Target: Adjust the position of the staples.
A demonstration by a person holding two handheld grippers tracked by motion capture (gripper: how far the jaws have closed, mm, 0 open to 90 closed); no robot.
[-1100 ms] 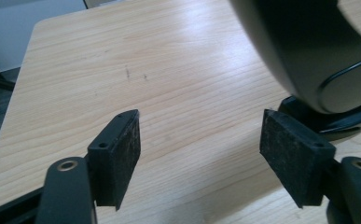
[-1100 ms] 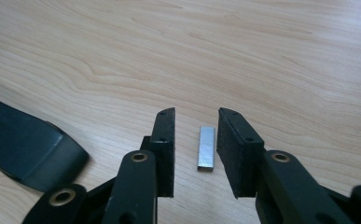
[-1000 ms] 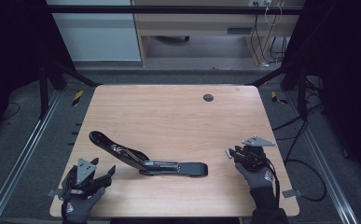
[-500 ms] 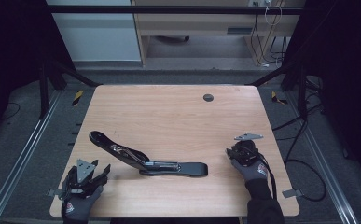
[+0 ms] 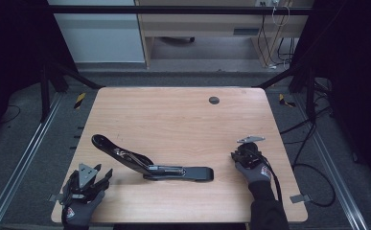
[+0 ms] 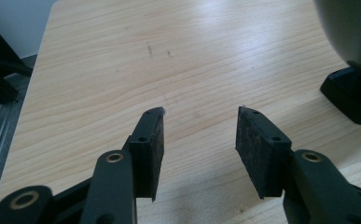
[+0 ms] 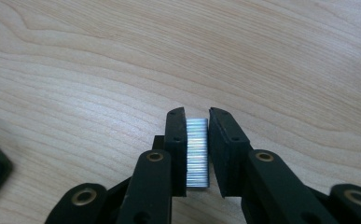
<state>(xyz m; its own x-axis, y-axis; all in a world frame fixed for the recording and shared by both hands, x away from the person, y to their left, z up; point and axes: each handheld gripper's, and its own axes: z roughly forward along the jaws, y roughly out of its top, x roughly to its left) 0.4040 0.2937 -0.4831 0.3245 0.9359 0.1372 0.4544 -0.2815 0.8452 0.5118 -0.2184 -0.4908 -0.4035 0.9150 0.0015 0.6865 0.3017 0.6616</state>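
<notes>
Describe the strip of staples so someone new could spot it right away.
On the wooden table, look right of the opened black stapler to the right gripper. Between its black pads sits the strip of staples, small, silvery and finely ribbed among black tools.

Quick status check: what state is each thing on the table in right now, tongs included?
Stapler: hinged open, arm raised, base flat on table.
Staple strip: between right tongs' pads.
Right tongs: just closing, shut on the strip.
Left tongs: open, nothing between, just narrowing.
</notes>
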